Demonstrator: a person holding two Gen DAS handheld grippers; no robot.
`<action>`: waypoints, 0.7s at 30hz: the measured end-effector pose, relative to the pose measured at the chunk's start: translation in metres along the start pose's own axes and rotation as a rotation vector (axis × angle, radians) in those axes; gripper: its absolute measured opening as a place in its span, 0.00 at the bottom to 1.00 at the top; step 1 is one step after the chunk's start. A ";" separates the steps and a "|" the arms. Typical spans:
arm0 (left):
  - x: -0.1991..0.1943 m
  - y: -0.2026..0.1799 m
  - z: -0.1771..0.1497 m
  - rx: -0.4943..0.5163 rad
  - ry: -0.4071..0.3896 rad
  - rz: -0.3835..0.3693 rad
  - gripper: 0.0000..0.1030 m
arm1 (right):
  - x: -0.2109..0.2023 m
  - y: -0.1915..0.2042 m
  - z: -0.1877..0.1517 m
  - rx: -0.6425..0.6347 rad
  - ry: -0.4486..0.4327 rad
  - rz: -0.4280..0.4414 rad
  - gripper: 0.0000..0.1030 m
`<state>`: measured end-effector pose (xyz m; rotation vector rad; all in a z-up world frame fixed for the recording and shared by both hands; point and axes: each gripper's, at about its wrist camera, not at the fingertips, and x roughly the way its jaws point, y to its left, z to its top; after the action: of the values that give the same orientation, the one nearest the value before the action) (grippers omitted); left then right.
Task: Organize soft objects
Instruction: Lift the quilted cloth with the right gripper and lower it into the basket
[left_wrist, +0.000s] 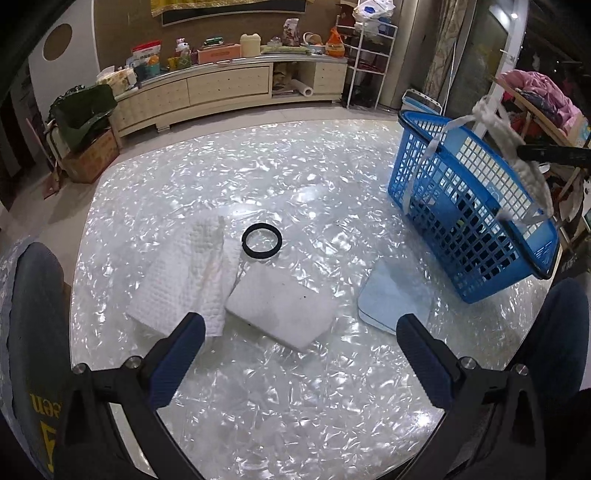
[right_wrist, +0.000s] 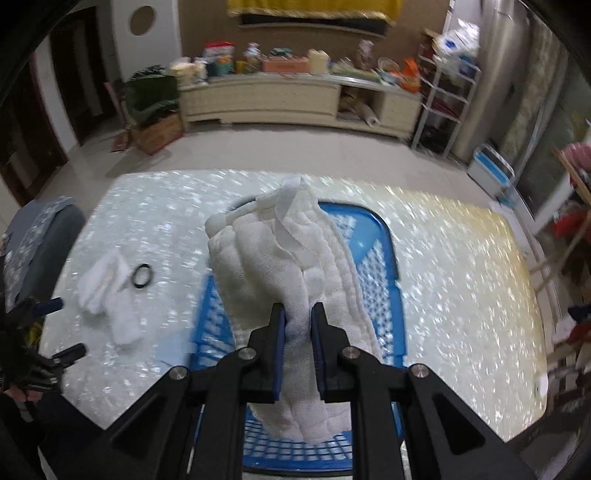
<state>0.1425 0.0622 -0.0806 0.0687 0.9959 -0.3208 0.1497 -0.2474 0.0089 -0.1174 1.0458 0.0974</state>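
My right gripper (right_wrist: 298, 314) is shut on a white quilted cloth (right_wrist: 280, 251) and holds it over the blue plastic basket (right_wrist: 373, 229). In the left wrist view the same cloth (left_wrist: 517, 147) hangs from the right gripper above the basket (left_wrist: 476, 221). My left gripper (left_wrist: 301, 325) is open and empty, low over the table. Just beyond its fingertips lie a white foam pad (left_wrist: 284, 306), a white waffle towel (left_wrist: 188, 273) and a black ring band (left_wrist: 261, 242). A pale blue flat pad (left_wrist: 391, 295) lies beside the basket.
The table (left_wrist: 295, 177) has a shiny pearl-patterned top. A long cabinet (left_wrist: 229, 88) with clutter stands along the far wall, a white wire rack (left_wrist: 373, 62) to its right. A chair with pink clothes (left_wrist: 543, 92) is at the far right.
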 end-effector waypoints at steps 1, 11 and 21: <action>0.001 0.000 0.000 0.002 0.002 0.000 1.00 | 0.005 -0.009 -0.001 0.011 0.012 -0.009 0.13; 0.029 0.006 -0.002 0.014 0.048 0.015 1.00 | 0.056 -0.028 -0.003 0.050 0.140 -0.011 0.13; 0.058 0.012 -0.001 0.080 0.074 0.021 0.94 | 0.091 -0.031 0.002 0.025 0.259 0.001 0.13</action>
<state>0.1745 0.0598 -0.1306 0.1648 1.0548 -0.3412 0.2009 -0.2758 -0.0678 -0.1083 1.3055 0.0712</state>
